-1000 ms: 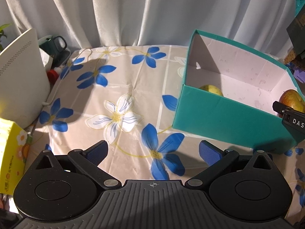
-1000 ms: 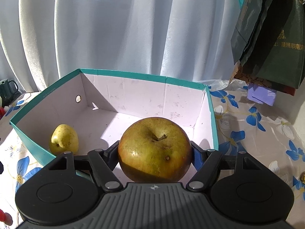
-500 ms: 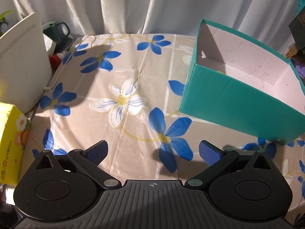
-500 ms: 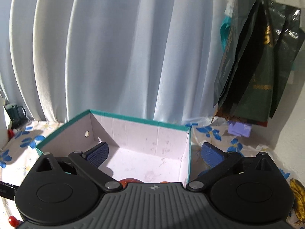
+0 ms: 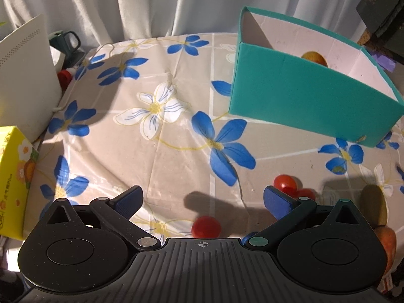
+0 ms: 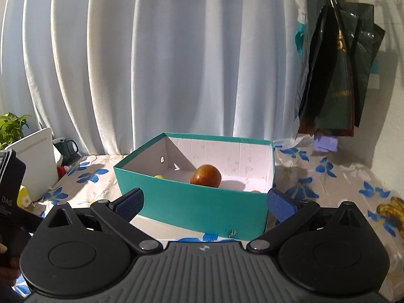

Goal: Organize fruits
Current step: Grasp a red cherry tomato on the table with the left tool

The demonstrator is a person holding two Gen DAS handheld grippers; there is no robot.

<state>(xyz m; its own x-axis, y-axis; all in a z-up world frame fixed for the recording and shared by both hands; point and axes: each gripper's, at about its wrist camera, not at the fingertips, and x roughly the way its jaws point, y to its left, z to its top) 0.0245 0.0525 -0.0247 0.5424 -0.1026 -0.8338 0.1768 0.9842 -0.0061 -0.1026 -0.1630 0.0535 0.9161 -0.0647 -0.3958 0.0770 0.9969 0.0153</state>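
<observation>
The left claw is spread and empty, pointing down at the cloth. A tomato lies between its pads at six o'clock; two more sit by the right pad. To pick well, I would centre on the near tomato, lower, and pinch gently. The right claw is spread, empty, facing the box, which holds an apple at twelve o'clock.

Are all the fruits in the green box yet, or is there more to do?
Not yet. The big apple already sits in the green box, with a yellowish fruit beside it. Both the left gripper and right gripper are open and empty. The red tomatoes wait on the tablecloth.
</observation>
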